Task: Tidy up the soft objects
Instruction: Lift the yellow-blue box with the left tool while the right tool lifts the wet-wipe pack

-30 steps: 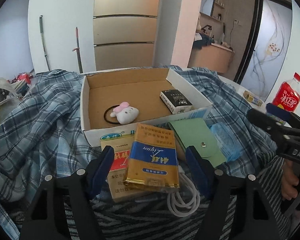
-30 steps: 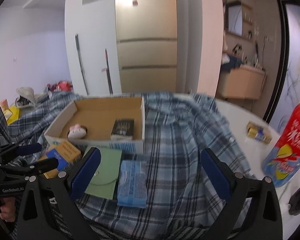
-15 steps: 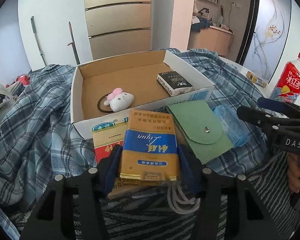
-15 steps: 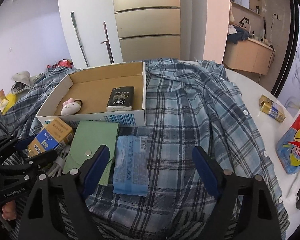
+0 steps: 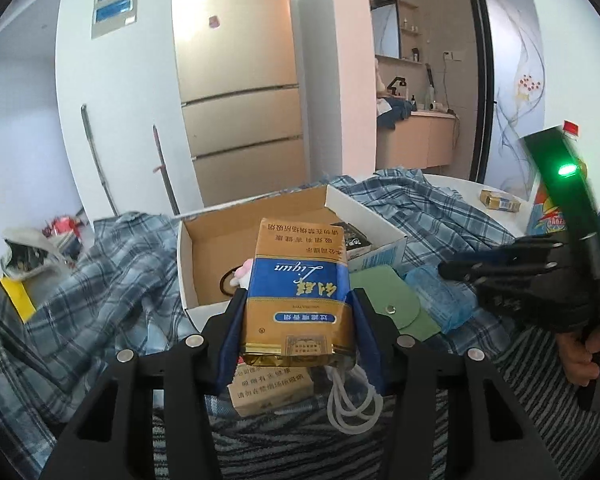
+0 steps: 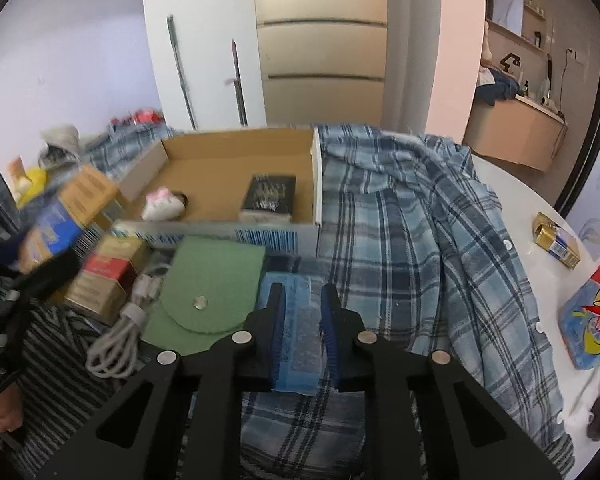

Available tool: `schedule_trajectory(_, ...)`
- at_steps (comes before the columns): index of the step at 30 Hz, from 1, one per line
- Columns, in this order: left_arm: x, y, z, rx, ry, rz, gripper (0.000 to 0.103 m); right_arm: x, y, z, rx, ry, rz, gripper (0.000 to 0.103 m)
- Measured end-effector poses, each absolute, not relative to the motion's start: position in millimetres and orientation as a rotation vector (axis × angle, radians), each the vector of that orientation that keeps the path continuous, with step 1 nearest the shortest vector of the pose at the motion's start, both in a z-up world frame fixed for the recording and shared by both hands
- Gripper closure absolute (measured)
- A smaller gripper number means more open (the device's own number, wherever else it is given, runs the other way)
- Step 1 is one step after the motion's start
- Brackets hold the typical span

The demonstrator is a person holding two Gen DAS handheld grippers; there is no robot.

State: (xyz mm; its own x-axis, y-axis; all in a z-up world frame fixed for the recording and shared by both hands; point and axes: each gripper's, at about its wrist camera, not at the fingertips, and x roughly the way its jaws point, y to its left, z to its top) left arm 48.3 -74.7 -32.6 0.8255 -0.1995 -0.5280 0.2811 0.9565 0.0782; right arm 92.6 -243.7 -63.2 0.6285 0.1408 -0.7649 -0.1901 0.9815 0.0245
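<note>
The gold-and-blue soft pack (image 5: 298, 292) sits between the jaws of the left gripper (image 5: 298, 312), whose jaws have just been closing and now press its two long sides; it is lifted clear of the red-and-gold carton (image 5: 270, 394) beneath it and tipped toward the cardboard box (image 5: 188, 280) at its 12 o'clock, most likely so it can go in over the near wall. Gripping by the sides leaves the pack's flat face free to be laid down.

The blue tissue pack (image 6: 300, 344) lies flat on the plaid shirt (image 6: 400, 248), and the right gripper (image 6: 302, 312) has just been closing on it; its jaws stand narrow, pinching the soft wrapper from either side (it looks squeezed in at the middle). It is not yet lifted, judging by how it lies.

At the tissue pack's 9 o'clock is the green snap pouch (image 6: 208, 292), touching it, with a white cable (image 6: 120, 336) coiled further out. In the box rest a plush hair tie (image 6: 164, 206) and a black pack (image 6: 268, 196), apart, leaving floor free between and ahead of them. A red drink bottle (image 6: 596, 320) stands well apart at 3 o'clock on the white table (image 6: 540, 272).
</note>
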Motion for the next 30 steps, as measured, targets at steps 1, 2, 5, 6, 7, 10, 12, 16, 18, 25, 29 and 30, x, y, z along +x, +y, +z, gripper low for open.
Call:
schedule_trajectory(1,48,-75,-32,0.157,0.541,-0.256,0.050,98,-242,-70,-0.065,0.915,0.199,0.087)
schedule_trajectory(2,49,-75,-32,0.154,0.543,-0.255,0.050,102,-241,-74,-0.069,0.947,0.200,0.087)
schedule_trajectory(5,54,-71,-34,0.131,0.571,-0.251,0.050,101,-239,-74,-0.082,0.943,0.202,0.087)
schedule_trajectory(6,56,-69,-35,0.120,0.583,-0.250,0.050,100,-240,-74,-0.078,0.940,0.203,0.087)
schedule_trajectory(7,57,-68,-36,0.112,0.591,-0.249,0.050,98,-242,-72,-0.067,0.924,0.206,0.087)
schedule_trajectory(10,59,-67,-37,0.105,0.600,-0.245,0.050,87,-246,-59,-0.044,0.836,0.231,0.087)
schedule_trajectory(12,58,-69,-37,0.116,0.600,-0.248,0.050,90,-242,-63,-0.060,0.861,0.234,0.087)
schedule_trajectory(16,57,-69,-37,0.117,0.594,-0.247,0.050,103,-240,-74,-0.070,0.944,0.206,0.087)
schedule_trajectory(18,57,-69,-37,0.116,0.604,-0.249,0.050,101,-244,-72,-0.050,0.936,0.216,0.087)
schedule_trajectory(25,57,-68,-36,0.113,0.600,-0.251,0.050,94,-247,-64,-0.043,0.882,0.197,0.065)
schedule_trajectory(29,58,-70,-37,0.114,0.601,-0.250,0.050,99,-241,-70,-0.082,0.924,0.178,0.063)
schedule_trajectory(30,58,-69,-37,0.112,0.604,-0.249,0.050,98,-241,-74,-0.090,0.945,0.190,0.061)
